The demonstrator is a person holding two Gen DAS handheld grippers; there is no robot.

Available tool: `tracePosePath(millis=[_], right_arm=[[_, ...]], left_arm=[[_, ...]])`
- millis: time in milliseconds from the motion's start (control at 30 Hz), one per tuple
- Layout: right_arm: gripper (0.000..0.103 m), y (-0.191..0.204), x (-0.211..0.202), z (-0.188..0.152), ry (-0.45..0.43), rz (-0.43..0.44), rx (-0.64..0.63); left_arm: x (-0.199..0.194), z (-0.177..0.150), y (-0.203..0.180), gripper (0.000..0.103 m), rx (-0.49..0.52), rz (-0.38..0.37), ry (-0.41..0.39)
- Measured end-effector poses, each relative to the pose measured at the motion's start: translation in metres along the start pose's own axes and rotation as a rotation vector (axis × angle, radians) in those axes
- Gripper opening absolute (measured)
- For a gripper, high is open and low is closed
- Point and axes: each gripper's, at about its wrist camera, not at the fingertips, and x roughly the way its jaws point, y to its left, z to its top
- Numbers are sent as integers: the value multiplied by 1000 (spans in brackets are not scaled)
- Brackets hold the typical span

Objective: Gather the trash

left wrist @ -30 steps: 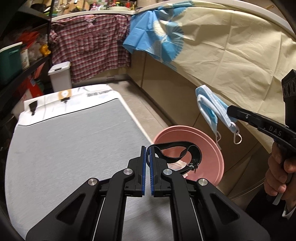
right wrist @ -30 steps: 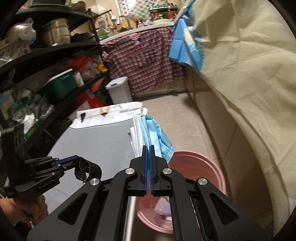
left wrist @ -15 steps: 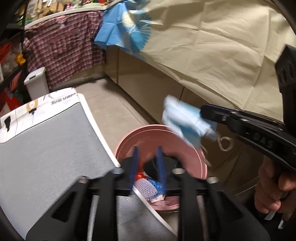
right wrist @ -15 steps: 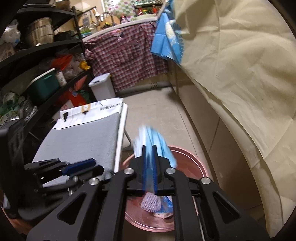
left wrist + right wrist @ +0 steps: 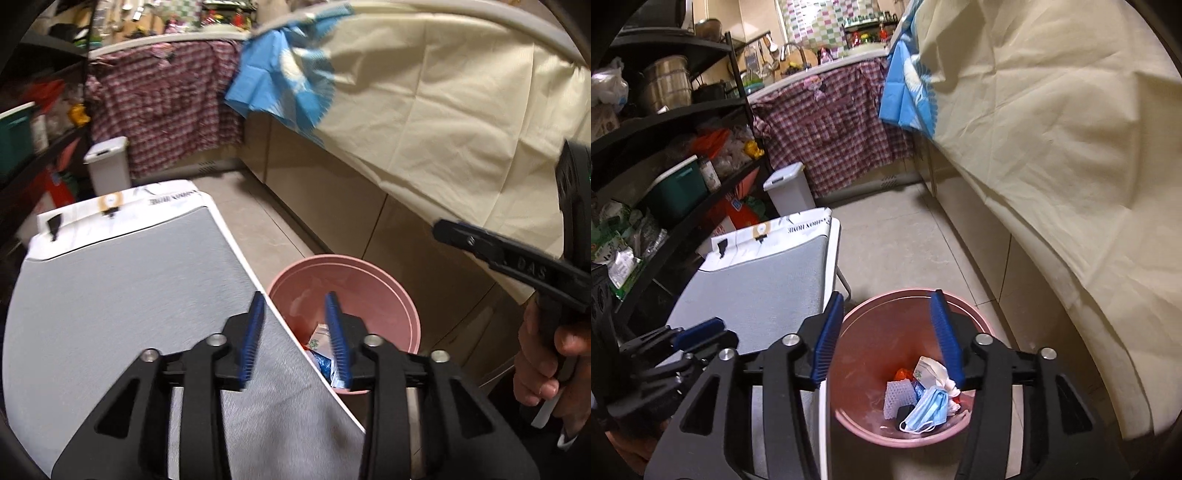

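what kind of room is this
Most likely a home kitchen in use as a work space. A counter with a faucet and tiled wall runs along the back, black shelving holds a large metal pot, and a pink trash bin stands on the tiled floor.

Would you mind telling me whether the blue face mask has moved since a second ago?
Yes. The face mask has dropped from the right gripper, whose jaws have just been opening, down into the pink bin.

"DAS" stands on the right gripper (image 5: 439, 230); the table's white label (image 5: 803, 229) reads "HOME".
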Motion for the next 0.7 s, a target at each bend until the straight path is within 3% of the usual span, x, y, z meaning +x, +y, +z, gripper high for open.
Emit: tracePosePath(millis=[200,333,500,700], right_arm=[[72,4,-42,-26,-58,-35,15],[87,8,-66,-42,-77,-45,17],[95,14,-89,-56,-75,-75,-17],[96,15,-113,-71,-91,-148,-33]], left_arm=[[-41,-14,-5,64,5,67,-65],[-59,-23,-6,71,-36,87,-77],[-74,-38,-8,79,-116,132,-76],[-89,-60,-22,80,-134,138,-67]])
